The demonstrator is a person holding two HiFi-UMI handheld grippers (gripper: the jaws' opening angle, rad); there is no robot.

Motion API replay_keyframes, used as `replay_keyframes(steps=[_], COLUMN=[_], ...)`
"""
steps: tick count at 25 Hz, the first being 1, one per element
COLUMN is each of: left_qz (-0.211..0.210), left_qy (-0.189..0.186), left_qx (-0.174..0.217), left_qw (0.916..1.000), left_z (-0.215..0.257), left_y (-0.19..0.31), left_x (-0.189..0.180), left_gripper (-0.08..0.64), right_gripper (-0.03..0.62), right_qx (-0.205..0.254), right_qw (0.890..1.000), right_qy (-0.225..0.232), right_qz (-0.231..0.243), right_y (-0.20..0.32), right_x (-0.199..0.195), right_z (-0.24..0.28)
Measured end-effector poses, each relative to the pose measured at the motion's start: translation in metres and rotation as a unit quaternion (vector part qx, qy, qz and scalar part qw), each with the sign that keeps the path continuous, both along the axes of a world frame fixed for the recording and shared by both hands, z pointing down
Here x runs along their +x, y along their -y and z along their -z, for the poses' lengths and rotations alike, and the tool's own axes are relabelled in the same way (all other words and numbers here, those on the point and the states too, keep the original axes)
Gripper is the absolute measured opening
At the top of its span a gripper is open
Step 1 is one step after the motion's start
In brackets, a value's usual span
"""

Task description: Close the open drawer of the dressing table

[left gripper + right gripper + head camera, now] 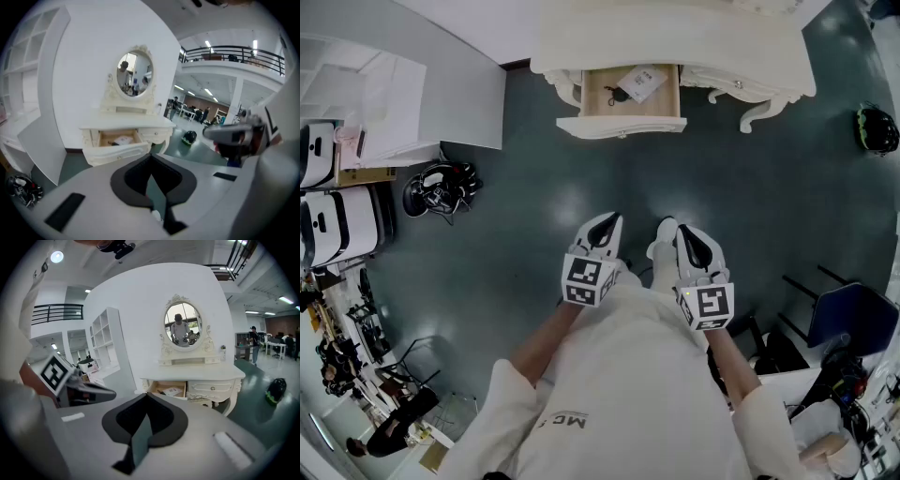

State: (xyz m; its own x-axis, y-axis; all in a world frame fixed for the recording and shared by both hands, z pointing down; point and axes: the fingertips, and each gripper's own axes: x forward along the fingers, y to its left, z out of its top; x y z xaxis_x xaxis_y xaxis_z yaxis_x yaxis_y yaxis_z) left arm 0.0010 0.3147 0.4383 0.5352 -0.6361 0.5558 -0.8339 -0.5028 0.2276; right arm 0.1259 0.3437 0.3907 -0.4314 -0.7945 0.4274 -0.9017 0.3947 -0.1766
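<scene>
Head view: drawer (622, 125) of dressing table (675, 37) is pulled out, paper (639, 82) inside, front running L-R. It lies straight ahead, well apart, across floor (534, 187). Left gripper (602, 230) is in line w/ its middle; right gripper (692, 242) w/ its right end. Both jaws are pressed together, holding nothing. Likely next: approach, then push the front inward.

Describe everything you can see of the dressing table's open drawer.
The cream-white drawer with a light wooden interior is pulled well out of the left half of the carved cream-white dressing table, level, toward the person. Its front is a curved, moulded panel with a small pull. Inside lie a white printed paper and a small dark object, too small to identify. The left gripper and right gripper hang well short of it.
</scene>
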Motion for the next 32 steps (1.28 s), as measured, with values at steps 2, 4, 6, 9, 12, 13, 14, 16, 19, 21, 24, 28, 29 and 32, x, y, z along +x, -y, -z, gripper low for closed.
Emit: replay_keyframes(steps=[2, 4, 6, 9, 12, 13, 14, 16, 19, 21, 24, 28, 29, 32], left_qz=[0.014, 0.014, 0.005, -0.013, -0.023, -0.021, -0.017, -0.007, 0.003, 0.009, 0.018, 0.018, 0.014, 0.011], left_qy=[-0.037, -0.067, -0.080, -0.080, -0.075, -0.075, -0.076, -0.075, -0.066, -0.065, -0.061, -0.045, -0.039, -0.024], left_qx=[0.015, 0.025, 0.032, 0.031, 0.031, 0.030, 0.028, 0.025, 0.017, 0.019, 0.026, 0.024, 0.023, 0.025], left_qw=[0.9991, 0.9974, 0.9963, 0.9963, 0.9965, 0.9965, 0.9965, 0.9969, 0.9977, 0.9977, 0.9976, 0.9985, 0.9989, 0.9993], left_z=[0.048, 0.082, 0.094, 0.089, 0.083, 0.083, 0.083, 0.081, 0.078, 0.084, 0.093, 0.085, 0.083, 0.084], left_y=[-0.016, -0.031, -0.046, -0.068, -0.074, -0.074, -0.074, -0.074, -0.071, -0.066, -0.064, -0.071, -0.074, -0.072], left_x=[-0.023, -0.044, -0.060, -0.078, -0.094, -0.100, -0.105, -0.115, -0.117, -0.109, -0.093, -0.068, -0.064, -0.062], left_gripper=[0.008, 0.008, 0.008, 0.008, 0.008, 0.008, 0.008, 0.008, 0.008, 0.008, 0.008, 0.008, 0.008, 0.008], right_gripper=[0.000, 0.000, 0.000, 0.000, 0.000, 0.001, 0.002, -0.002, 0.000, 0.000, 0.000, 0.000, 0.000, 0.000], right_qx=[-0.009, -0.009, -0.002, 0.003, 0.008, 0.011, 0.017, 0.034, 0.047, 0.045, 0.046, 0.044, 0.038, 0.022], right_qw=[1.000, 1.000, 1.000, 1.000, 1.000, 0.999, 0.999, 0.999, 0.999, 0.999, 0.999, 0.998, 0.998, 0.998], right_qy=[0.012, 0.017, 0.013, 0.011, 0.023, 0.025, 0.025, 0.016, -0.007, -0.016, -0.008, 0.005, 0.008, 0.023], right_qz=[0.000, 0.000, 0.001, -0.006, -0.020, -0.019, -0.015, 0.002, 0.026, 0.022, -0.010, -0.039, -0.047, -0.060], right_y=[-0.014, -0.026, -0.034, -0.044, -0.048, -0.051, -0.053, -0.055, -0.059, -0.058, -0.059, -0.064, -0.066, -0.065], right_x=[-0.037, -0.074, -0.106, -0.139, -0.156, -0.160, -0.163, -0.170, -0.167, -0.152, -0.123, -0.093, -0.088, -0.080], right_z=[0.003, 0.007, 0.009, 0.011, 0.016, 0.020, 0.025, 0.037, 0.045, 0.046, 0.048, 0.037, 0.031, 0.021])
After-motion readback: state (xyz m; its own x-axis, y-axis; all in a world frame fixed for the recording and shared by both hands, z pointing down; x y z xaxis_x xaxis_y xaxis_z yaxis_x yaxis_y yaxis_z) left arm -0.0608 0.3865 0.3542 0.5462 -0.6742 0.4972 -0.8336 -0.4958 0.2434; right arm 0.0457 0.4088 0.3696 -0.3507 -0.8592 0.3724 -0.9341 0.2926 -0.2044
